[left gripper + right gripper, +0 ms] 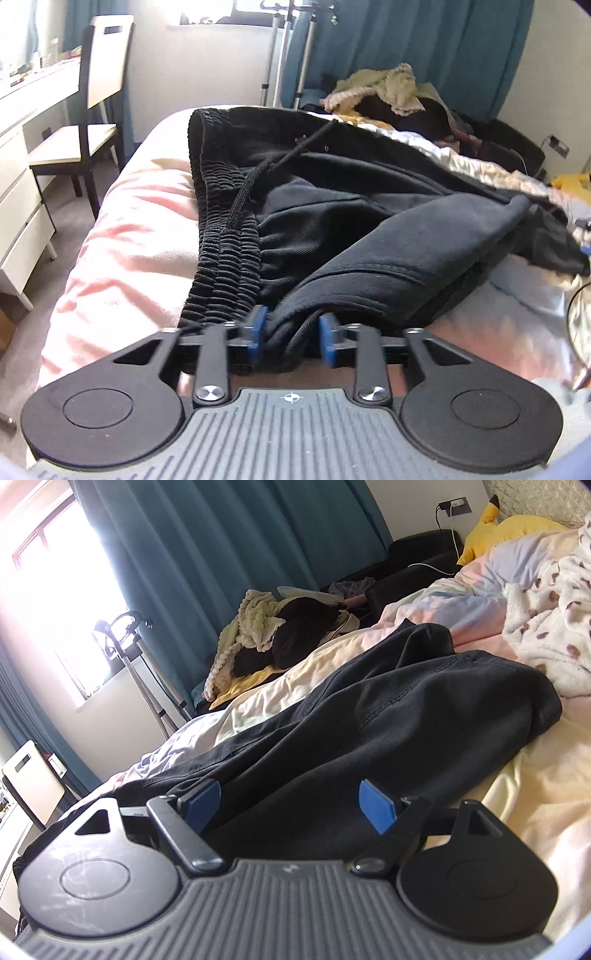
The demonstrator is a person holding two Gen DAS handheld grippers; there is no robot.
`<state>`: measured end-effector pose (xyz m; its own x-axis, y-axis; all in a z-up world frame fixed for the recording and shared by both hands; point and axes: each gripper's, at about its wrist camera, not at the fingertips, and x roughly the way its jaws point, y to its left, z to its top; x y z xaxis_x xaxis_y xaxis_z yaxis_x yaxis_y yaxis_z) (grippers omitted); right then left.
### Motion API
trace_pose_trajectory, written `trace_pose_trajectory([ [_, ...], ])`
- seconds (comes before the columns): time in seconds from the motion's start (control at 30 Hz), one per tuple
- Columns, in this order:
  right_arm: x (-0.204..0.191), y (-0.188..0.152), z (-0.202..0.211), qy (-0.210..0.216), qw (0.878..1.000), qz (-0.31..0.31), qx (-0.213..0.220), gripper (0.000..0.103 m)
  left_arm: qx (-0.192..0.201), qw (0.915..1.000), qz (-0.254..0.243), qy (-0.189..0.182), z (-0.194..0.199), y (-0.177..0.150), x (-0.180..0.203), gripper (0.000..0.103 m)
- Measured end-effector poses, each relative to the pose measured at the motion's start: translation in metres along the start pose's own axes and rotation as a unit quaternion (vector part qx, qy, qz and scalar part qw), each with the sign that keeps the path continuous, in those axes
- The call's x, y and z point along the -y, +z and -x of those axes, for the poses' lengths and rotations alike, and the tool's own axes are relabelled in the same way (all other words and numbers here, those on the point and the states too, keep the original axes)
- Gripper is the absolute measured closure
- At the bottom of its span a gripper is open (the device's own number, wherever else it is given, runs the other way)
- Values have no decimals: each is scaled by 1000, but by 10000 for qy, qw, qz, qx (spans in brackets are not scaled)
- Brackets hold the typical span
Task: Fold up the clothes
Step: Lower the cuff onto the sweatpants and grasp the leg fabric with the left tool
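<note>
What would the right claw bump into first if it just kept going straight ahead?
Most likely the black trousers: the right claw is open, and the dark cloth lies between its pads and stretches ahead across the bed. How close the pads are to it is unclear.

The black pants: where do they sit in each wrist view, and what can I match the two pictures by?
Left wrist: black pants fill the centre, elastic waistband on the left.
Right wrist: black pants run from lower left to right of centre.
Shared landmark: the pile of clothes before the teal curtain.
</note>
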<state>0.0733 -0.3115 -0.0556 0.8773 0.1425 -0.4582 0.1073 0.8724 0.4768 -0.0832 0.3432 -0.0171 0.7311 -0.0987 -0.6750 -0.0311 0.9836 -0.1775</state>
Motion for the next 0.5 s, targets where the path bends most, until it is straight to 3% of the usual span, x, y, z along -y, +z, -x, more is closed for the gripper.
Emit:
trace_pose_trajectory([
  [0.03,0,0,0,2,10000,2,4,19,110,9999,38,-41,7,-4,6,37],
  [0.13,-4,1,3,7,10000,59,22,19,539,9984,83,-134,30,-5,21,29],
  [0.23,-7,2,5,29,9999,115,60,19,872,9957,-41,-300,44,8,48,28],
  [0.37,-11,5,10,75,9997,149,157,19,919,9915,-482,-780,33,40,111,28],
  [0.5,-9,10,16,38,9995,161,273,19,752,9854,-983,-1171,-6,73,193,28],
])
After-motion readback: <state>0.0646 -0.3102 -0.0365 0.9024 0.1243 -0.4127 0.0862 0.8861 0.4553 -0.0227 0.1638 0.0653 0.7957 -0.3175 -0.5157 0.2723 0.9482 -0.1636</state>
